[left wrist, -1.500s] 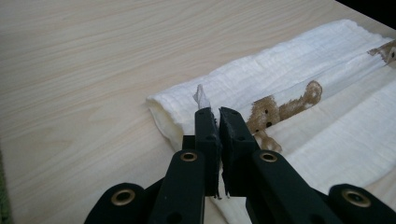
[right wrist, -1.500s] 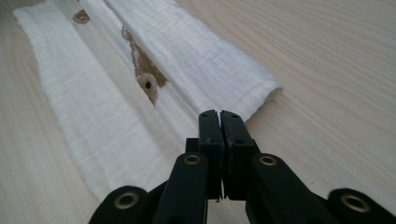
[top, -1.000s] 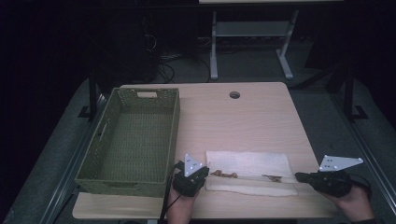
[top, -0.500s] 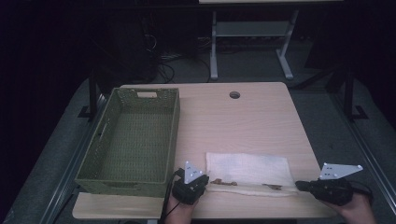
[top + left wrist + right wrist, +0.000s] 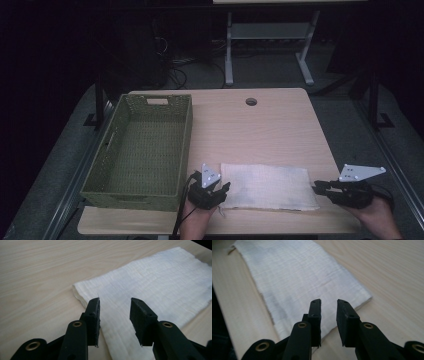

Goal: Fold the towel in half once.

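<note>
While both hands rest at the near edge of the worktop (image 5: pixel 260 125), the scene reads as follows.

Cloth: a white folded cloth (image 5: pixel 267 186) lies flat on the worktop near its front edge, between the 2 grippers; its weave shows fine ribbed lines in the left gripper view (image 5: pixel 155 290) and in the right gripper view (image 5: pixel 294 277).

Left gripper: the left gripper (image 5: pixel 223 188) sits at the cloth's left end, just right of the basket's near corner. Its jaws have just been opening and now stand apart, with a clear gap between the 2 black pads. In the left gripper view (image 5: pixel 115 311) the cloth's corner lies below and beyond the gap, and neither pad presses on it.

Right gripper: the right gripper (image 5: pixel 317 187) sits at the cloth's right end, its tips just beside the edge. Its jaws have just been opening and stand a little apart, narrower than the left pair. In the right gripper view (image 5: pixel 329 307) the cloth's near corner lies under the gap, unclamped.

Basket: a green woven basket (image 5: pixel 186 145) stands on the worktop's left side, just beside the left gripper and apart from the cloth.

Worktop: light wood, with 1 round hole (image 5: pixel 251 101) near its far edge.
</note>
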`<state>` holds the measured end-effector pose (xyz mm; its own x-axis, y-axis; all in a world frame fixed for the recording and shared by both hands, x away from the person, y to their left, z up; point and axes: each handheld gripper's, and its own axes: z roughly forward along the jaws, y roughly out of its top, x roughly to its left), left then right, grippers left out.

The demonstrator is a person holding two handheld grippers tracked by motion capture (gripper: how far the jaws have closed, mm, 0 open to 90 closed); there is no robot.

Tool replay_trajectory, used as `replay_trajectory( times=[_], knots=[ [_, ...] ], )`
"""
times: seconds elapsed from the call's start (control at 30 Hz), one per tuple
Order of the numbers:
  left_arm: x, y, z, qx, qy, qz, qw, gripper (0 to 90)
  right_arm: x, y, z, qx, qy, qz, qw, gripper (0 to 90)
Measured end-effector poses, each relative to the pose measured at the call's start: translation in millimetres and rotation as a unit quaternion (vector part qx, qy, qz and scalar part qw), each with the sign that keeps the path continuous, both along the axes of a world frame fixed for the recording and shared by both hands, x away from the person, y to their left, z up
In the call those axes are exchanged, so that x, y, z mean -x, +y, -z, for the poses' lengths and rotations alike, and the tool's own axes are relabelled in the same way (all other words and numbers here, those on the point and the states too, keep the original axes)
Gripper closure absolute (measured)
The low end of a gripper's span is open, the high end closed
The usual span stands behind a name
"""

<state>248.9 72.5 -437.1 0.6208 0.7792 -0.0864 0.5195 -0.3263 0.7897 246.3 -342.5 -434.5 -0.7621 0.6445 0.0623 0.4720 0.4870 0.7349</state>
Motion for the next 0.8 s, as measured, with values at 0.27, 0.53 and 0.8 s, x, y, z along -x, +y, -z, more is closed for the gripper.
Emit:
replay_trajectory(
  times=[0.27, 0.53, 0.8],
  knots=[
    [-34.2, -3.8, 7.6, -0.003, 0.017, -0.002, 0.9998, 55.9, -42.2, 0.5, 3.7, -0.003, 0.003, 0.025, 0.9997, 71.7],
    [-62.9, -7.0, 11.7, -0.020, 0.023, -0.010, 0.9995, 55.2, -76.9, 4.1, 18.9, 0.011, 0.028, 0.038, 0.9988, 71.7],
    [-78.4, -4.3, 13.8, -0.030, 0.028, -0.019, 0.9989, 53.7, -85.6, 11.3, 30.5, 0.029, 0.050, 0.033, 0.9978, 72.1]
  ],
)
